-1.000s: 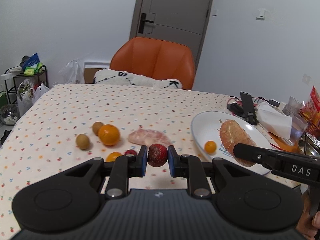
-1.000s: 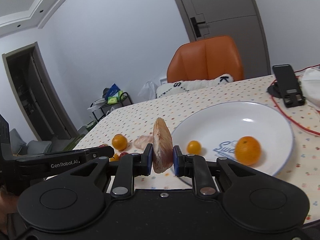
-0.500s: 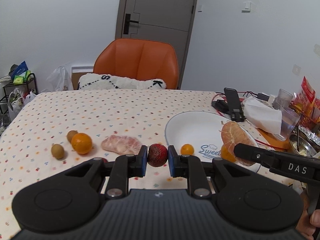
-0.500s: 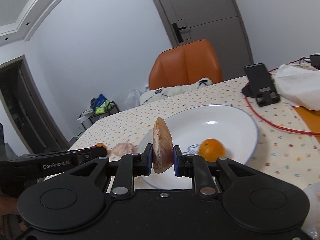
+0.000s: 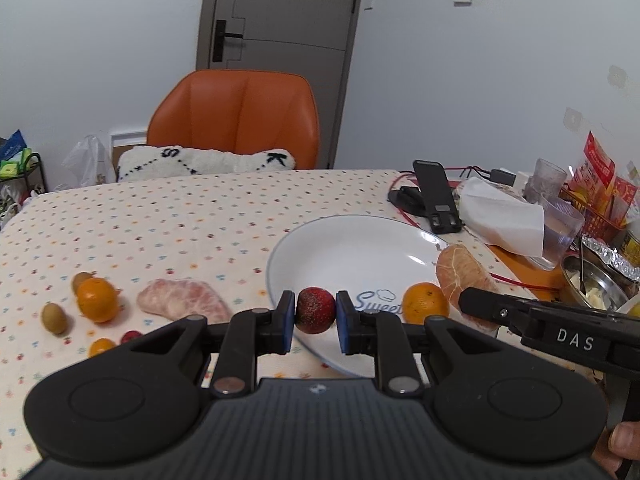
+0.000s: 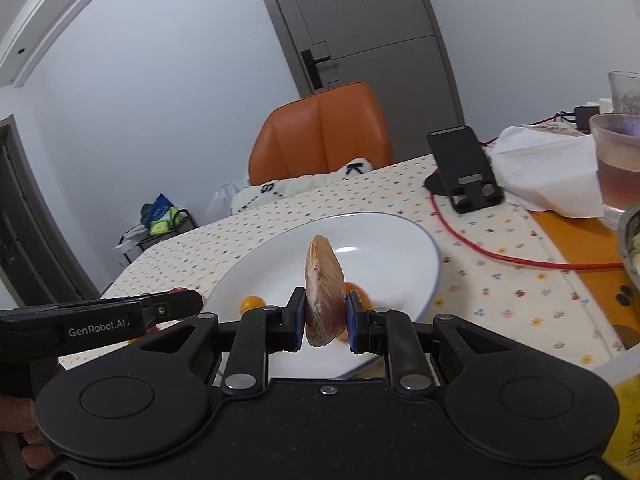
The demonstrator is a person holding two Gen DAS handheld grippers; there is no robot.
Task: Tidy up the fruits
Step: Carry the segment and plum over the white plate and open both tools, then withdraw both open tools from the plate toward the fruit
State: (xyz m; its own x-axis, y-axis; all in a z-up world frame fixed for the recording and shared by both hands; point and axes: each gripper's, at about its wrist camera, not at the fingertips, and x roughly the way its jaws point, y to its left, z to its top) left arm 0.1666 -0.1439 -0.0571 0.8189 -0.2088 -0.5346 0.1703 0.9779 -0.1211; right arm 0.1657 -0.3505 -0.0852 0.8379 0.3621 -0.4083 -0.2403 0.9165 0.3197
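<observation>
Pinching a small dark-red round fruit (image 5: 315,310) between its blue pads, the left tool (image 5: 315,322) sits at the centre of the left wrist view, with the fruit seen over the near rim of the white plate (image 5: 344,248). Inside the plate, right of that fruit, lies a mandarin (image 5: 425,303) beside the printed word "Sweet". At right centre of the same view, the right tool (image 6: 326,322) is closed on a peeled pomelo segment (image 6: 325,296), held on edge and seen against the plate's right side. In the right wrist view the segment stands upright mid-frame, the plate behind it, and a tiny orange tomato-like fruit (image 6: 252,303) shows to its left in the plate.

Left of the plate on the dotted bench (image 5: 160,216) lie a second pomelo piece (image 5: 184,305), an orange (image 5: 97,299), two small brown-green fruits (image 5: 54,317), a small yellow-orange fruit (image 5: 102,346) and a small red one (image 5: 131,336), partly hidden by the tool body. A black phone stand (image 5: 438,202) stands beyond the plate at upper right.
</observation>
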